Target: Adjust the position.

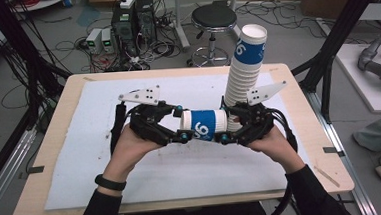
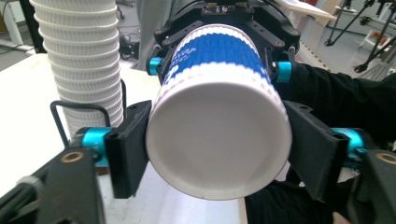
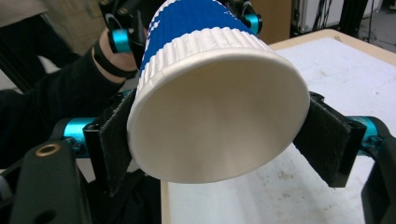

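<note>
- Overhead, one paper cup (image 1: 204,125) lay on its side in the air just above the worktop (image 1: 55,146), bridged between the two tools.
- Cup: ribbed paper wall, white band at each end, broad blue band round the middle with a white numeral printed on it; rolled white rim at the mouth.
- Left tool (image 1: 181,123) gripped one end of the cup. In the left gripper view its jaws flanked that end on both sides, and the flat, recessed white disc of the cup (image 2: 218,140) faced the camera.
- Right tool (image 1: 226,126) gripped the other end. In the right gripper view the dark pads (image 3: 114,142) pressed on the cup wall either side, and the cup (image 3: 217,121) showed a smooth, cream-white surface tilted toward the lens.
- Both tools were thus closed on the same cup, each hand wrapped round its tool body.
- Stack of matching cups (image 1: 246,69) stood upright on the worktop just behind the right tool, leaning slightly right; the top cup showed the same blue band.
- White mat (image 1: 81,159) covered most of the worktop, with a few dark specks on it.
</note>
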Demonstrator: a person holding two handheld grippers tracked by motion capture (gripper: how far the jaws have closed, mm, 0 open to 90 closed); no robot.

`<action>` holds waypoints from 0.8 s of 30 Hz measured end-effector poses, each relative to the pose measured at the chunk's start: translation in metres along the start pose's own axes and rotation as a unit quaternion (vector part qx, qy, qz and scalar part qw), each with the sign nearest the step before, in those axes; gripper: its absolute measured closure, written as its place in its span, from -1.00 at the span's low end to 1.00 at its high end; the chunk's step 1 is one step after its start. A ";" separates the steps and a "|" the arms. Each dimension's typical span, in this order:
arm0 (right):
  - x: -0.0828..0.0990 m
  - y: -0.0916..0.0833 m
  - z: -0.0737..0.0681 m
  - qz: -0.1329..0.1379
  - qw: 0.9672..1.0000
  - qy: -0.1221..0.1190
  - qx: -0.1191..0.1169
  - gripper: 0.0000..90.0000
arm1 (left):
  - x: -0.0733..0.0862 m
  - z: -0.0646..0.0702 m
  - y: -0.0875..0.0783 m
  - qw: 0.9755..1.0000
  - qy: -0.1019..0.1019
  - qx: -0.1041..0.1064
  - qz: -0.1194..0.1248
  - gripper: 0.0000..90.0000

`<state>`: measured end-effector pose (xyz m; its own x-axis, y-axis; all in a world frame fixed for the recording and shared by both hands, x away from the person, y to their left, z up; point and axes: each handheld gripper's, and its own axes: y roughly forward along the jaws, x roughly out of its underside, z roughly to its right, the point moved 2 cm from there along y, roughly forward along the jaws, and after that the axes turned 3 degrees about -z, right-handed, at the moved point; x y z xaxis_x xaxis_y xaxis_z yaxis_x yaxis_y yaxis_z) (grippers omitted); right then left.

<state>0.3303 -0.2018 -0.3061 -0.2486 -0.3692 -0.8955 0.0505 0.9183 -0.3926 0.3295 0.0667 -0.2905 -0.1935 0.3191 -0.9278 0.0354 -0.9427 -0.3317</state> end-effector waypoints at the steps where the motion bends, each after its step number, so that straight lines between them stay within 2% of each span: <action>1: 0.000 0.000 0.000 -0.005 1.000 0.000 -0.001 -0.55 | 0.000 0.000 0.000 1.000 0.000 0.000 -0.006 -0.46; 4: 0.001 0.001 0.000 -0.014 1.000 0.000 -0.003 -0.55 | 0.001 0.000 0.001 1.000 0.000 -0.007 -0.024 -0.50; 7: 0.001 0.003 -0.002 -0.030 1.000 -0.002 -0.001 -0.55 | 0.001 0.001 0.004 0.999 0.005 -0.013 -0.052 -0.52; 10: 0.001 0.004 -0.002 -0.037 0.999 -0.007 0.003 -0.56 | 0.002 0.000 0.006 0.998 0.010 -0.001 -0.062 -0.35; 14: -0.001 0.001 -0.001 -0.018 1.000 -0.001 0.004 -0.63 | 0.001 -0.001 0.006 0.999 0.009 0.005 -0.043 -0.35; 18: -0.003 -0.004 -0.002 0.009 1.000 0.005 -0.004 -0.64 | -0.001 -0.001 0.002 1.000 0.010 0.012 -0.004 -0.34; 22: -0.004 -0.006 -0.003 0.028 1.000 0.014 0.005 -0.64 | -0.001 -0.002 -0.001 1.000 0.013 0.007 0.009 -0.34; 24: -0.005 -0.008 -0.002 0.037 0.999 0.021 0.011 -0.68 | -0.001 -0.003 -0.004 1.000 0.012 0.011 0.022 -0.34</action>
<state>0.3287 -0.2067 -0.2984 -0.2845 -0.2939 -0.9125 0.0905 0.9393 -0.3308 0.3325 0.0705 -0.2892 -0.1688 0.2789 -0.9454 0.0221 -0.9578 -0.2865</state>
